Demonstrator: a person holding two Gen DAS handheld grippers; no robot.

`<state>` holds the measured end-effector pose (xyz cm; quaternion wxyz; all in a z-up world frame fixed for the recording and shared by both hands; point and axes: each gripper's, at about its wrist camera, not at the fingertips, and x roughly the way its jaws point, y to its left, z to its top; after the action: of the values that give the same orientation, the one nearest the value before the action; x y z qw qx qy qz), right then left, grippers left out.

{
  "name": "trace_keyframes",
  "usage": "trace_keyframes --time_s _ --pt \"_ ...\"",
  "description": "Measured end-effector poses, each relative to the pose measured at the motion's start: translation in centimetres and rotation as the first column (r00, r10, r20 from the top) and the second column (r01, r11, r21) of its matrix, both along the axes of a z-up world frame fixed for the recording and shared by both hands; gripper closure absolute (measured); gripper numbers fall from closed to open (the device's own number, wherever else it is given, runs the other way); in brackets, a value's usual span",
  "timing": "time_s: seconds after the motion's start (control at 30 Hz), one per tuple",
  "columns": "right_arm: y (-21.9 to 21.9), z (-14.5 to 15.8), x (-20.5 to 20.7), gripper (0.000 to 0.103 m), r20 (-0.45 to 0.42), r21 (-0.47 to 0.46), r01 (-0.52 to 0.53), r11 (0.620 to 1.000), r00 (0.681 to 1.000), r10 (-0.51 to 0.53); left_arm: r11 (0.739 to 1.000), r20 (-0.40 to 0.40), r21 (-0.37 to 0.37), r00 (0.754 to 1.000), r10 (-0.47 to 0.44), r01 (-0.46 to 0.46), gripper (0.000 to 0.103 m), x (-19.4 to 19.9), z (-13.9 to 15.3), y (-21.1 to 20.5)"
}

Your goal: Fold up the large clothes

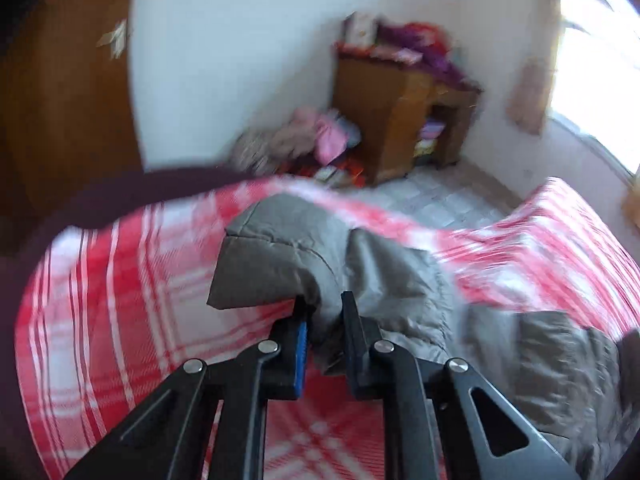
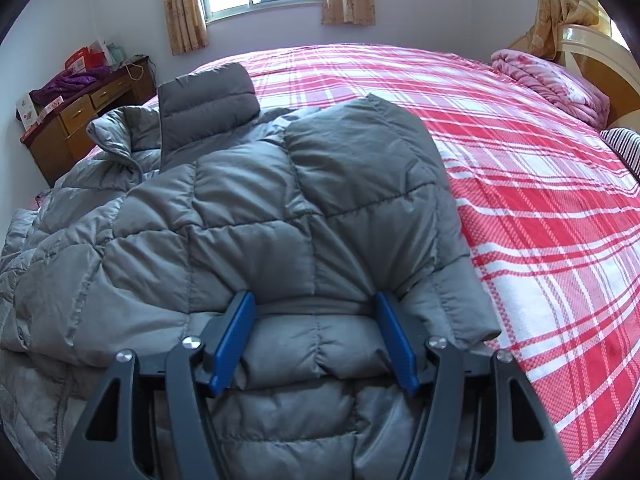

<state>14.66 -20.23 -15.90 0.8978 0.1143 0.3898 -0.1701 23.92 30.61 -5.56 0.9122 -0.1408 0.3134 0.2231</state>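
Your left hand-held gripper (image 1: pixel 324 304) has its jaws pinched tight on a fold of the grey jacket (image 1: pixel 320 256); fabric bulges out between and above the pads, so it is gripping cloth, not air. The left view is smeared, so how much cloth is in the bite is hard to judge. From that camera the jacket runs from 12 o'clock of the fingertips down toward 4 o'clock, lying on the red plaid bed (image 1: pixel 120 280).

Your right hand-held gripper (image 2: pixel 316 320) stands with its jaws part open, straddling a puffy quilted panel near the jacket's (image 2: pixel 248 216) edge. The blue pads sit at either side of the roll; whether they press it or only flank it I cannot tell. In this view the jacket fills the area from 9 to 1 o'clock, with a sleeve (image 2: pixel 208 104) turned up at 11 o'clock and bare bed (image 2: pixel 520 200) from 1 to 4 o'clock.

The step in hand looks like a fold just beginning: left side gripped, right side holding the body in place. Next, you would likely carry the left-held cloth across over the jacket's body. That calls for a firm bite on slippery, springy padding, a lift high enough to clear the bulk, and the right hand-held gripper steadying the jacket so the whole thing does not slide on the bed.
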Motion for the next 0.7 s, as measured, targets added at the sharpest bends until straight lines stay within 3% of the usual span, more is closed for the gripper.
trace_keyframes --time_s 0.1,0.23,0.37,0.43,0.5,0.53,0.6,0.7 --pt "-0.1 0.0 0.0 0.038 0.002 0.001 0.000 1.000 1.000 0.000 0.987 0.078 0.094 0.988 -0.135 0.128 0.088 -0.4 3.0 -4.9" --pt "0.0 0.0 0.0 0.038 0.000 -0.001 0.000 1.000 1.000 0.000 0.919 0.147 0.199 0.917 -0.371 0.340 0.088 -1.3 6.4 -13.9" --pt "0.0 0.0 0.0 0.038 0.003 0.002 0.000 1.000 1.000 0.000 0.781 0.163 0.267 0.773 -0.614 0.564 0.088 -3.9 7.3 -23.7" --pt "-0.1 0.0 -0.1 0.038 0.004 0.003 0.000 1.000 1.000 0.000 0.718 0.150 0.289 0.710 -0.688 0.633 0.088 -5.1 6.8 -27.3" --pt "-0.1 0.0 -0.2 0.038 0.005 0.004 -0.001 1.000 1.000 0.001 0.641 0.118 0.303 0.640 -0.759 0.705 0.088 -6.3 5.4 -31.3" --pt "-0.1 0.0 -0.2 0.038 0.005 0.004 -0.001 1.000 1.000 0.001 0.618 0.106 0.305 0.619 -0.778 0.724 0.088 -6.6 5.0 -32.3" --pt "-0.2 0.0 -0.2 0.038 0.008 0.008 -0.001 1.000 1.000 0.001 0.547 0.065 0.310 0.556 -0.828 0.778 0.088 -7.8 3.1 -35.3" --pt "-0.3 0.0 -0.2 0.038 0.011 0.012 -0.002 1.000 1.000 0.002 0.444 -0.004 0.276 0.462 -0.887 0.853 0.088 -9.1 0.7 -38.5"
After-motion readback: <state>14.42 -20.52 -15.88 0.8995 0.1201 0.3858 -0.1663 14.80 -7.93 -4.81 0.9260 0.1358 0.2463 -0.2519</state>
